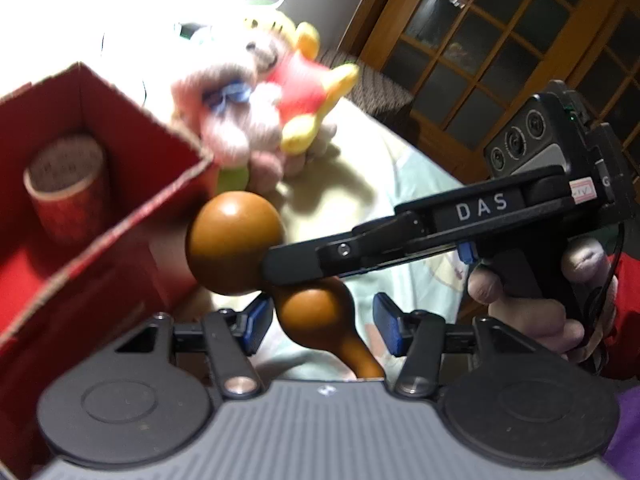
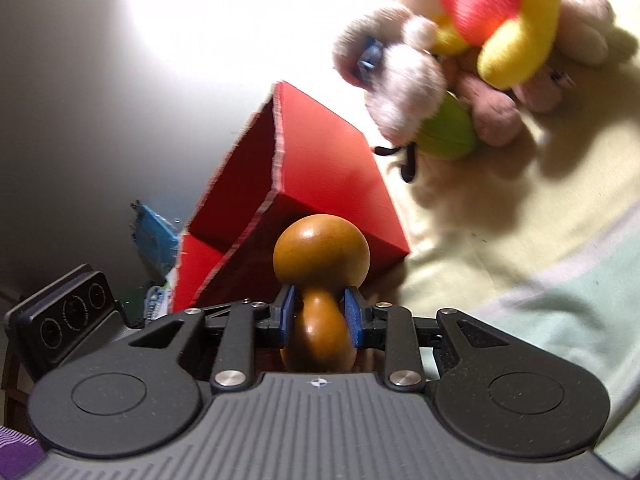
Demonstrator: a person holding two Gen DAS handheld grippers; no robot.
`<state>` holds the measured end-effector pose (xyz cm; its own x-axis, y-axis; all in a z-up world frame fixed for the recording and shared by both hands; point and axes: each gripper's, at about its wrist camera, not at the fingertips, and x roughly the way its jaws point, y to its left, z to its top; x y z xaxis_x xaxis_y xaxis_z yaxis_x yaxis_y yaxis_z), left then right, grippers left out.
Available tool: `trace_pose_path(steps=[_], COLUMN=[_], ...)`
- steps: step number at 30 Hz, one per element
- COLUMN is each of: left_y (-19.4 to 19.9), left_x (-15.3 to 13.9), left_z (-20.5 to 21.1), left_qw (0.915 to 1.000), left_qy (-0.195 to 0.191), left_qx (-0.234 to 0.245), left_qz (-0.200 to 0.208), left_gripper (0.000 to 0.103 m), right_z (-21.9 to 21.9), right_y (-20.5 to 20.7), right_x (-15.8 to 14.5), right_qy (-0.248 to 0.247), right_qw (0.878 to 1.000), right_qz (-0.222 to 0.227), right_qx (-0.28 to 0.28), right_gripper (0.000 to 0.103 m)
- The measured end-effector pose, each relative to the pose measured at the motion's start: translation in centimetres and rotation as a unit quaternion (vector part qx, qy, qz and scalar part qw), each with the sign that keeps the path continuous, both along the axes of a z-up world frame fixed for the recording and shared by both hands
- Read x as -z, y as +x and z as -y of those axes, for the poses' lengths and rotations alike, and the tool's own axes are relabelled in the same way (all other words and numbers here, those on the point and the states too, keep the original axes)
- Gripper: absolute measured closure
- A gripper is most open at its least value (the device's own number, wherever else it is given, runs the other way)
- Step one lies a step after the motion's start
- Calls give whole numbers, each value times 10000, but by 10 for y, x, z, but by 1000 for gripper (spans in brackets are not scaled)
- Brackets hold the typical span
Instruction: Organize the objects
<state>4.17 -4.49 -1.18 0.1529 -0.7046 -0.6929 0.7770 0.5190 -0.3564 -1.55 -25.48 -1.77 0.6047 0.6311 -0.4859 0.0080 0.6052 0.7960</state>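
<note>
Blue pads of my right tongs [image 2: 318,314] pinch the gourd [image 2: 320,264] at its waist, a narrow spot where the bulbs above and below keep it from slipping. My left tongs [image 1: 318,324] stand spread around the gourd's small bulb, not touching it as far as I can tell, perhaps ready to steady it. Just beyond, the red box [image 1: 132,184] sits open on the bed [image 2: 520,240], a cup [image 1: 66,192] inside, likely the gourd's destination. Farther off lie plush toys [image 1: 272,96].
</note>
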Motion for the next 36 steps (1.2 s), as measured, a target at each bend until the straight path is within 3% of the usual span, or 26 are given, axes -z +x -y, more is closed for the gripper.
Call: trace_pose_path(steps=[7,15,24,31,36], left_y=[-15,-3,40,63,78], left_x=[-34,-52,-42,-32,-38], left_z=[-17,-49,-71,-80,-81], left_qw=[9978,9921,9813,9744,9681], left_qy=[-195,-324,-32,131,659], left_qx=[-119,-806,-1809,-2221,-2386], left_qz=[621,908,656,331,380], left_gripper=[49,49,49,49,48], right_z=[-11,-46,-90,-101,-101], right_y=[-2,32,89,120,137], right_x=[-33,-64,-64,-52,-57], right_qy=[105,4,-368,-464,-473], right_qw=[9979,9925,9896,9913,9920], right_qz=[595,967,778,463,374], right_qx=[-219,-751,-1155,-1141,-1106], right_gripper=[74,74,74,74,77])
